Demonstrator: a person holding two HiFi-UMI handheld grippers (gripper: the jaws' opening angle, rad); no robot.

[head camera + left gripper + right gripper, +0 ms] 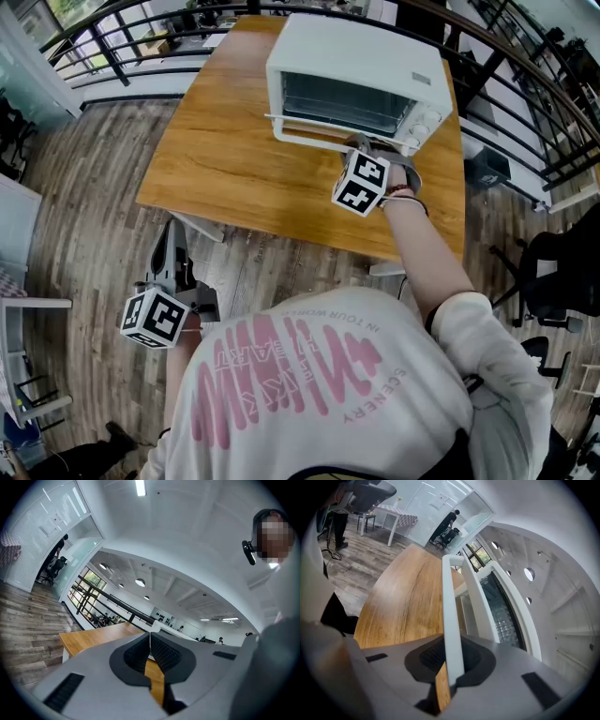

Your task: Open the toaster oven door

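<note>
The right claw [360, 145] is on the toaster oven [361, 56] now, at the upper middle of the head view. In the right gripper view that claw [450, 660] is pinched tight on the white door handle [451, 616], the bar running straight up between its pads. So the grasp is made, and this looks like the pulling step. The glass door [342, 103] shows above the handle bar [309, 129] in the head view. It may already be tipped a little way out from the oven body, though from this steep angle I can't be sure how far.

The next move, as I judge it, is a steady pull toward the person and downward, following the door's swing on its lower hinge. The pinch must stay firm so the slim bar doesn't slip out.

The left claw [172, 234] hangs at lower left, off the wooden surface [225, 159] and over the plank floor [84, 234]. In its own view that claw [150, 649] is pressed together on nothing.

Around the scene, a dark railing [122, 37] curves across the top of the frame. An office chair [562, 272] stands at the right edge, and a small white table [389, 510] sits far off at upper left of the right gripper view. The surface in front of the oven is bare, so nothing blocks the door's path. The light oven could slide toward the person if the pull is too sharp.
</note>
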